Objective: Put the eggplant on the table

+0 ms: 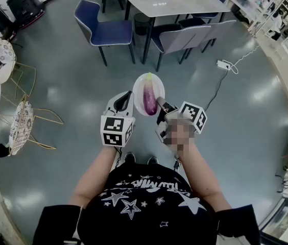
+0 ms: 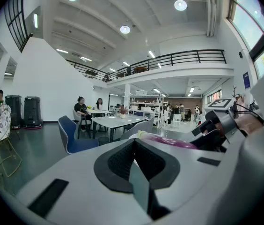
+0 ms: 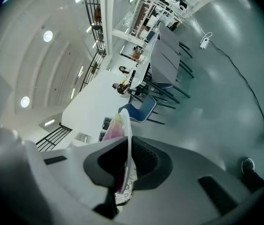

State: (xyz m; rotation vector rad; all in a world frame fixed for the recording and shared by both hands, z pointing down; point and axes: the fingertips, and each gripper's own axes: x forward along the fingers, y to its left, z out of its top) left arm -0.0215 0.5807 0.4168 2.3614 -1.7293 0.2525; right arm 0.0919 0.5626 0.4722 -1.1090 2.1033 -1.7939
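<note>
A purple eggplant (image 1: 149,100) with a green stem lies on a small white plate (image 1: 140,88), held in the air above the floor. My right gripper (image 1: 161,107) is shut on the plate's near right rim. In the right gripper view the plate (image 3: 127,139) runs edge-on between the jaws, with the eggplant (image 3: 112,128) on its left side. My left gripper (image 1: 125,101) hovers just left of the plate, shut and holding nothing. The left gripper view shows the eggplant (image 2: 169,140) past the closed jaws. The white table (image 1: 170,0) stands farther ahead.
Blue and grey chairs (image 1: 105,30) ring the table. A black bin (image 1: 141,20) sits under it. A power strip with a white cable (image 1: 223,64) lies on the floor to the right. Wire-frame chairs (image 1: 22,121) stand at the left. People sit at a distant table (image 2: 83,109).
</note>
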